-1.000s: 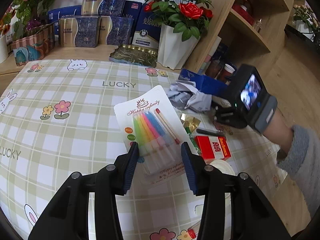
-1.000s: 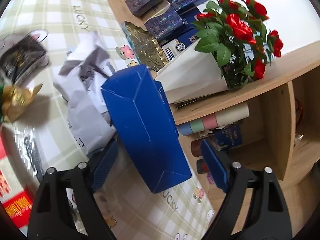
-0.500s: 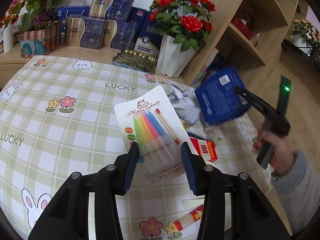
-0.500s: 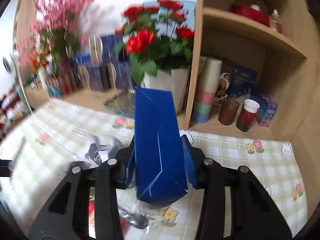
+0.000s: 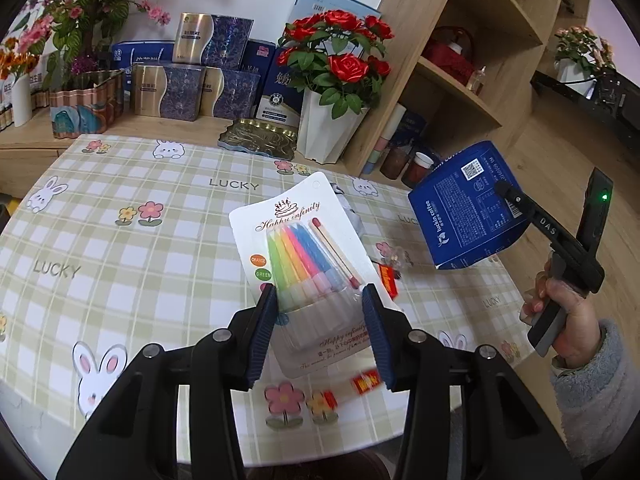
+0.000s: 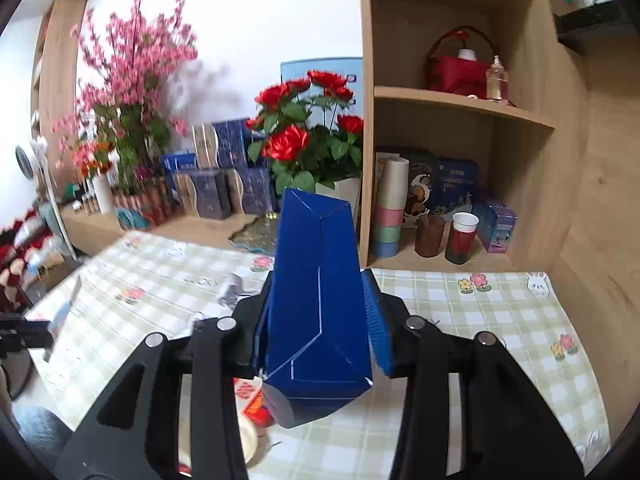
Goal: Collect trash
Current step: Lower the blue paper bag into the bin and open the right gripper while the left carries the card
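Observation:
My left gripper is shut on a candle pack, a white card with coloured candles and a match, held above the checked table. My right gripper is shut on a blue coffee bag and holds it up off the table; the bag also shows in the left wrist view at the right, in the air. Red wrappers and a crumpled white paper lie on the table under and behind the candle pack.
A white vase of red roses, a gold tray and stacked gift boxes stand along the back. A wooden shelf unit with cups stands at the table's far right. A white round lid lies below the blue bag.
The right gripper closed on the blue bag, lifted it off the table and swung it up to the right. The left gripper rose with the candle pack in it.

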`<state>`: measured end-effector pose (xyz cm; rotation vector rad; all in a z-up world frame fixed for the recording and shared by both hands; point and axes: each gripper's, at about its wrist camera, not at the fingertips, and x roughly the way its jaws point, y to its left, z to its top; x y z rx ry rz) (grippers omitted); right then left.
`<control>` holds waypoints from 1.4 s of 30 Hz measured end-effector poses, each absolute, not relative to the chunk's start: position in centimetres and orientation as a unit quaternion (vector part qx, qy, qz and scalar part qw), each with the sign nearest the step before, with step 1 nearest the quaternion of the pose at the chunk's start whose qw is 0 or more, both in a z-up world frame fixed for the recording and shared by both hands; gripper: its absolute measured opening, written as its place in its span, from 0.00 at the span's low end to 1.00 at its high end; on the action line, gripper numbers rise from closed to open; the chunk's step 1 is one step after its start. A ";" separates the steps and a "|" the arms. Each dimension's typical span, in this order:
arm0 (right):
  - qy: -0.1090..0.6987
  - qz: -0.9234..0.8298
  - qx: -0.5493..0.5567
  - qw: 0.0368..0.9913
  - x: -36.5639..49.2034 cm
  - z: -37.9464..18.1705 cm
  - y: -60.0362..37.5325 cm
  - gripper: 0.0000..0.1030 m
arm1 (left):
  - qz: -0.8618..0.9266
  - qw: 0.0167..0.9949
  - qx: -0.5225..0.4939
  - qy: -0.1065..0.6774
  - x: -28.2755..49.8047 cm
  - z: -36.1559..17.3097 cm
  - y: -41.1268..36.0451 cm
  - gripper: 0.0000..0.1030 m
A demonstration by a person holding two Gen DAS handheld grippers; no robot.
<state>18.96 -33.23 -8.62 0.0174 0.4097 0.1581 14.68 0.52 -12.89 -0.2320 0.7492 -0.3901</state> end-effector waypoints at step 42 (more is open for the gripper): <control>0.372 0.222 -0.014 0.901 -4.3 -19.4 -21.1 0.41 | -0.191 0.908 -0.131 0.349 -1.7 -12.4 5.1 0.41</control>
